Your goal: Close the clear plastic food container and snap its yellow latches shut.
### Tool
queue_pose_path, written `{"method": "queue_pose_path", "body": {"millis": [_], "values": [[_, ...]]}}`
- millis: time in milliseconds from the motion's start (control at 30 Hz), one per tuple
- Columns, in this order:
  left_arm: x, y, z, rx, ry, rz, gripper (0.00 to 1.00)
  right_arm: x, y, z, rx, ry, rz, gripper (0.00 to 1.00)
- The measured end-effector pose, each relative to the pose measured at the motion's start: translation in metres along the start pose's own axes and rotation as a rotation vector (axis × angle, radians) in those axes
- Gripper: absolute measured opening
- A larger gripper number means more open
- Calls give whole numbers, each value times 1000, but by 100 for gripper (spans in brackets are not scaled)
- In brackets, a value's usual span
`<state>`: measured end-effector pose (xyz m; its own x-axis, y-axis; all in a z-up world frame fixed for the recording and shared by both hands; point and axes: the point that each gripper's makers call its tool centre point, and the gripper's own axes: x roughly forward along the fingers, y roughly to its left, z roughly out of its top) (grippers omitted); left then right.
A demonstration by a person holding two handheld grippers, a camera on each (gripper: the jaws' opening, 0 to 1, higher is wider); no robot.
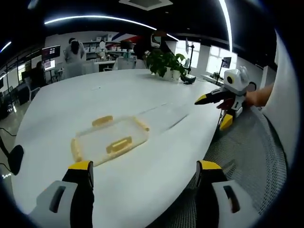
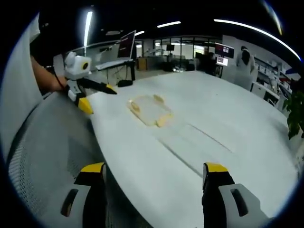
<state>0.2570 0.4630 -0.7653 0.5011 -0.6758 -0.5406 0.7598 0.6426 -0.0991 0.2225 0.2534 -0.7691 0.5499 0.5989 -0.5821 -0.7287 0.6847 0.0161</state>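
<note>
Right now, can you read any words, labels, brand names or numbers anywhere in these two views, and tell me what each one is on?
None can be read.
The clear plastic food container and its yellow latches show no print.
The monitors at the back of the room glow, but their content is too small and blurred.
The left gripper and right gripper show no lettering.

A big white table (image 1: 142,90) is carrying everything here, its top curving round to a rounded edge. Lying flat on it is the clear plastic food container (image 1: 110,140), with yellow latches (image 1: 102,120) showing along its sides. From the right gripper view the container (image 2: 149,110) is sitting toward the table's (image 2: 228,123) near edge. At the far end, a potted plant (image 1: 166,64) is standing on the tabletop, well apart from the container.
</note>
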Motion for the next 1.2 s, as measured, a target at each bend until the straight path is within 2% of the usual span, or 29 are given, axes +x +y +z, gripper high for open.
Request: {"method": "queue_pose_path", "body": {"millis": [333,1200], "values": [[-1,-2,4,3,-16,-6,89,1,0,-2,-4,12,0,83],[0,-4,2,16,-4,-14,88,-1,-2,0,8,-3,-11,79]]}}
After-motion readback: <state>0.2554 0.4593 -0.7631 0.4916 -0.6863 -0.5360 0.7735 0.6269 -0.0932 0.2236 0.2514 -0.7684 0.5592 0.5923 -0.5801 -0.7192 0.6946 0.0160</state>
